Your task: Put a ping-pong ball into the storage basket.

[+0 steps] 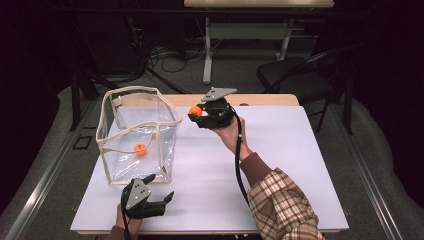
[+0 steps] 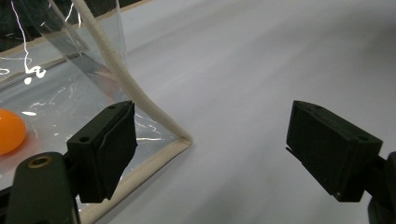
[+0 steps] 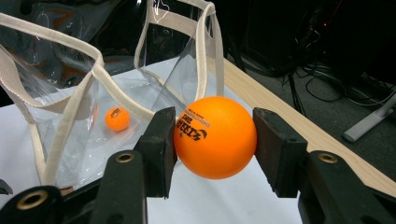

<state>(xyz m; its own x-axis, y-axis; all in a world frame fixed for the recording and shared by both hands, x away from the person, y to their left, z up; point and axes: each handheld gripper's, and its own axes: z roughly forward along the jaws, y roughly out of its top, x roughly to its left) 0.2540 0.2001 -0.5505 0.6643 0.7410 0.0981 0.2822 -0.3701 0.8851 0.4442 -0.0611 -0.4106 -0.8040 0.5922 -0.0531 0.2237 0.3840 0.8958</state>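
Right gripper view: right gripper (image 3: 215,140) is clamped on an orange ball (image 3: 215,136), jaws pinching it across the widest part, printed logo facing the left jaw. High view puts that ball (image 1: 195,111) in the air just past the right rim of the clear bag (image 1: 114,150), not yet over the opening. A second orange ball (image 1: 140,148) already lies on the bag's floor.

Left gripper (image 1: 161,188) sits low at the bag's near corner with its jaws spread wide and nothing between them. Left gripper view shows one jaw just beside the cream piping (image 2: 154,114) at that corner; contact unclear.

Handling, my read: ball looks like a table-tennis ball, so very light, a thin hard shell, smooth. It will squirt out if the pinch drifts off the equator, and it will bounce or roll when dropped. Keep the current mid-line grip, light squeeze. Bag walls are floppy film; only the trim holds shape, so steady it by the trim.
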